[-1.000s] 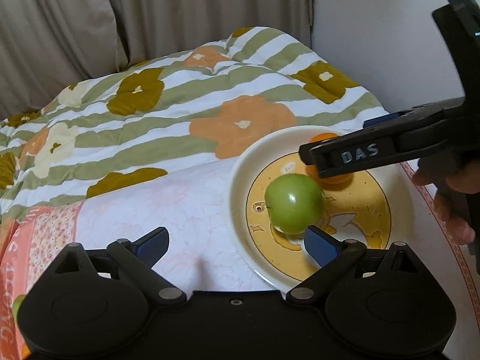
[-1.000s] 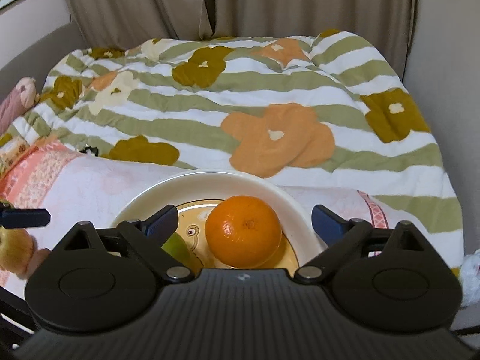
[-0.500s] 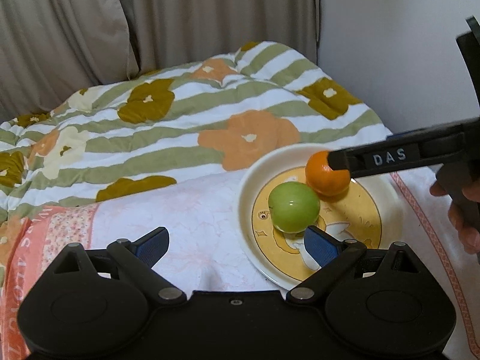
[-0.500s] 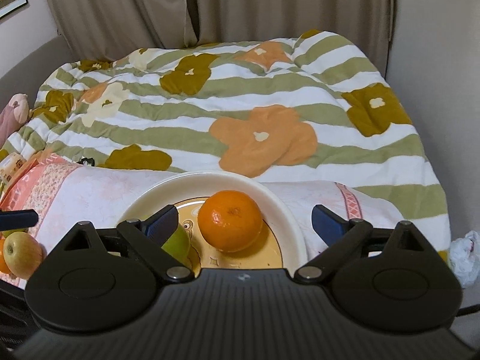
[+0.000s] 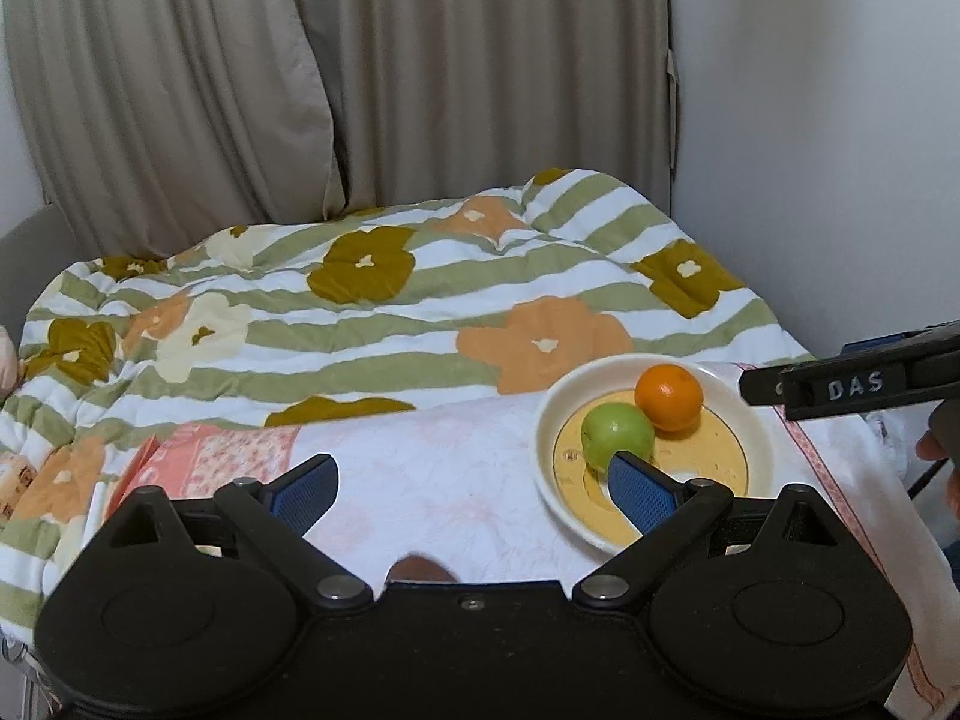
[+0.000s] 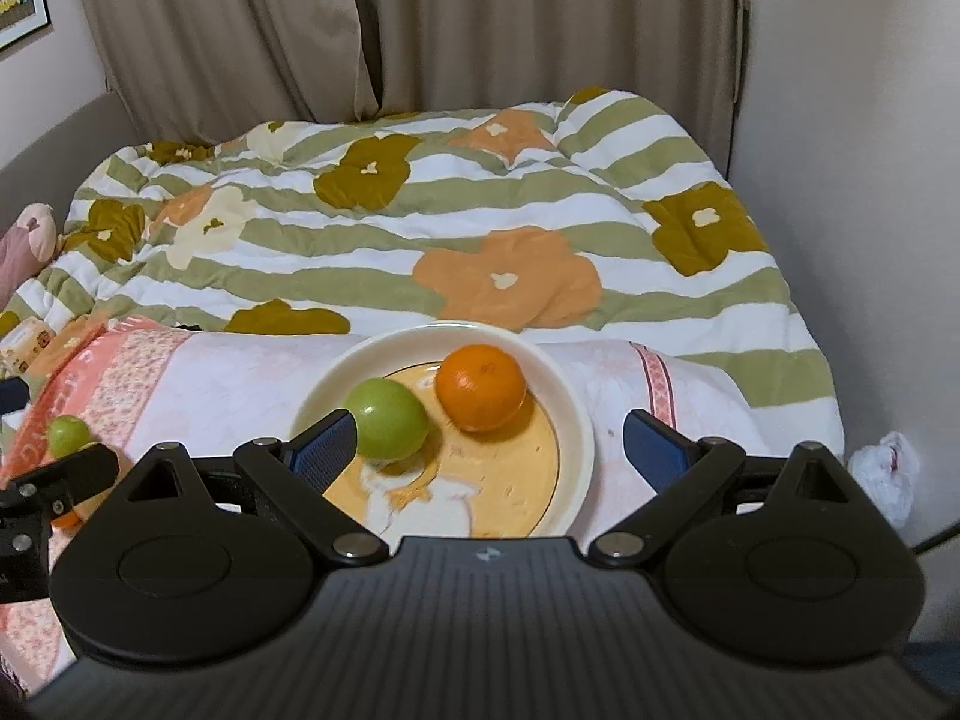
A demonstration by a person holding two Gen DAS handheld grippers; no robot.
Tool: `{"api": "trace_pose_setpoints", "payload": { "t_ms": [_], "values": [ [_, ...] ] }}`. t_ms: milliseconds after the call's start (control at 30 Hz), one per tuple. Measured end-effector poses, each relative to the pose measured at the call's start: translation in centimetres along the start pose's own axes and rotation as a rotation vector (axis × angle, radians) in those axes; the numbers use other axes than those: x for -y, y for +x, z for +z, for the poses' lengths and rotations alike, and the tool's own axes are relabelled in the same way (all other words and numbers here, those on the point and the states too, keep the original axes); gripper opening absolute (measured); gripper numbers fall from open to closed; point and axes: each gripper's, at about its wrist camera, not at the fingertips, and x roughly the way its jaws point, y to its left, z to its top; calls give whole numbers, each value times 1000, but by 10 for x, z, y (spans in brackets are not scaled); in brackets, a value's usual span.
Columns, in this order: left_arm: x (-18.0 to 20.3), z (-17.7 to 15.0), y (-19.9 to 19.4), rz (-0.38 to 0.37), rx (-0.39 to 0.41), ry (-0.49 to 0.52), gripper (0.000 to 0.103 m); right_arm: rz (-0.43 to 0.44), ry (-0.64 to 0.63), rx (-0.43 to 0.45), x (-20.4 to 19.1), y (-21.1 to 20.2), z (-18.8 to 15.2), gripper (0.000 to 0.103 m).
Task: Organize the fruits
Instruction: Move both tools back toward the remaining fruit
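- Leftmost, in the right wrist view, a small green fruit is seen lying on the pink patterned cloth, with an orange-coloured fruit partly hidden beside it; both lie well apart from the plate and next to the black body of the other tool.
- Further right, the left gripper is held with its blue-padded fingers spread wide and nothing between them; bare cloth lies in the gap, and its right pad overlaps the near edge of the plate in that view.
- Next comes the plate, cream-rimmed with a yellow centre, resting on the cloth over a flowered quilt.
- On the plate a green apple is set, just beside an orange to its right; whether they touch cannot be told.
- Both fruits are judged firm, smooth and fairly light, round enough to roll or slip; each is best taken across its widest middle, with gentle pressure so the skin is not bruised.
- The right gripper is likewise spread wide and empty, hovering over the near side of the plate, with the apple just past its left pad and the orange ahead, between the fingers' lines.
- Farthest right, part of a hand is glimpsed at the frame edge.
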Motion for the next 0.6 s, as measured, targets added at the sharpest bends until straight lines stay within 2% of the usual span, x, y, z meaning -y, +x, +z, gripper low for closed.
{"api": "trace_pose_setpoints", "payload": {
  "t_ms": [300,600],
  "values": [
    [-23,-36,-49,-39,27,-25,99,-30,19,38,-44,-71,-30,103],
    [-68,-59,-70,-23,39,-9,99,0,18,38,-108,-90,-53,103]
  ]
}}
